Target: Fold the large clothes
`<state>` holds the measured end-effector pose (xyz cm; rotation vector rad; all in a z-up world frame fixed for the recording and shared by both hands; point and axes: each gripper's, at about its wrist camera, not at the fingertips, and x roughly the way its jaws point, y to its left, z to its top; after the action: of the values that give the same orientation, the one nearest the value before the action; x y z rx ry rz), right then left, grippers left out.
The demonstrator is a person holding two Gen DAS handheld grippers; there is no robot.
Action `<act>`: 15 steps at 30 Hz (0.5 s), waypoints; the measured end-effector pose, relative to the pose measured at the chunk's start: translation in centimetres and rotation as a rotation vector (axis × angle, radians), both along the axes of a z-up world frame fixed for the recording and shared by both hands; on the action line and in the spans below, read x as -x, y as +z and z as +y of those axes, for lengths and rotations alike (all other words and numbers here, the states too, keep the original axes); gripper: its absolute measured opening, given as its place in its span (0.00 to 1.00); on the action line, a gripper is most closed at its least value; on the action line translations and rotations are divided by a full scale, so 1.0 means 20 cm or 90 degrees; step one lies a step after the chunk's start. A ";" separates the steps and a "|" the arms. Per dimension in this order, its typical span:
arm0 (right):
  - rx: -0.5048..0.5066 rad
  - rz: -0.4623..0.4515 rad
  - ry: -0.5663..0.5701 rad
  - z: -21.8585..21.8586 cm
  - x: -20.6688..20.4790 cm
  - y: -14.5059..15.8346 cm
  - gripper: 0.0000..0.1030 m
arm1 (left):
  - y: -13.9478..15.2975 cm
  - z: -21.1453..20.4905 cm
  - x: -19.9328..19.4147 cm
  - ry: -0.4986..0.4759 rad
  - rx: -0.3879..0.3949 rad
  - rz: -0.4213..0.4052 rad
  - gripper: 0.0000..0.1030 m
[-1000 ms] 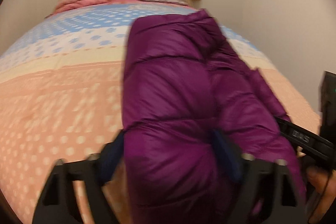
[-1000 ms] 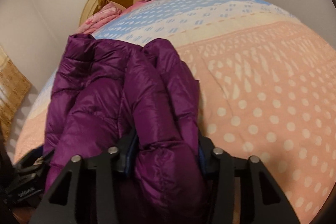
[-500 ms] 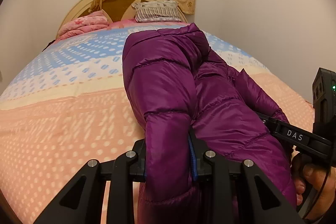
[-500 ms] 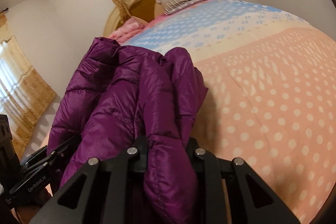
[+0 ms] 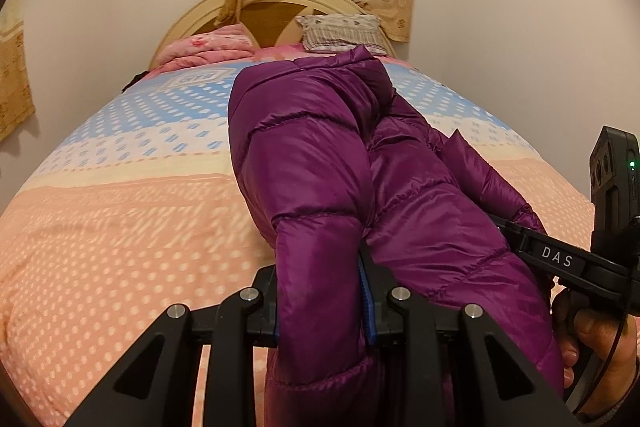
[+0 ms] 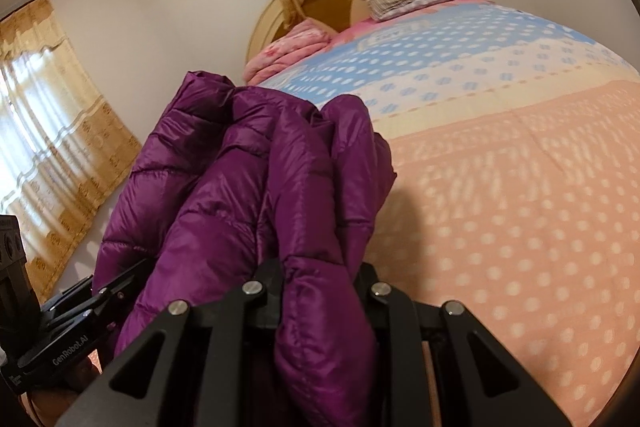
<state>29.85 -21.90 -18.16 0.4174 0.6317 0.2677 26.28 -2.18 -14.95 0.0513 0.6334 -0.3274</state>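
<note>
Each gripper, left [image 5: 322,301] and right [image 6: 318,289], pinches the jacket [image 5: 320,163] ahead; slick puffy fabric could slip free, spoiling the fold.

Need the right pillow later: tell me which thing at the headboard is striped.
The grey striped pillow, right of the folded pink floral blanket, which shows no stripes.

Glossy quilted purple jacket [image 5: 320,163] cloth

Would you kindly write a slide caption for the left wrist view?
Left gripper clamps a purple puffer jacket above a dotted bedspread.
</note>
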 end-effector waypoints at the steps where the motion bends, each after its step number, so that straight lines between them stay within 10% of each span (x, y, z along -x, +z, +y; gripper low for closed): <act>1: 0.002 -0.001 0.006 0.02 -0.01 0.00 0.22 | 0.00 0.03 0.00 0.004 0.000 -0.001 0.28; 15: 0.016 -0.008 0.065 0.24 -0.08 0.05 0.22 | 0.04 0.27 0.05 0.048 0.006 -0.010 0.28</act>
<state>31.36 -17.18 -17.16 0.3597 0.6440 0.3591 25.21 3.25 -14.22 0.0211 0.6158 -0.2575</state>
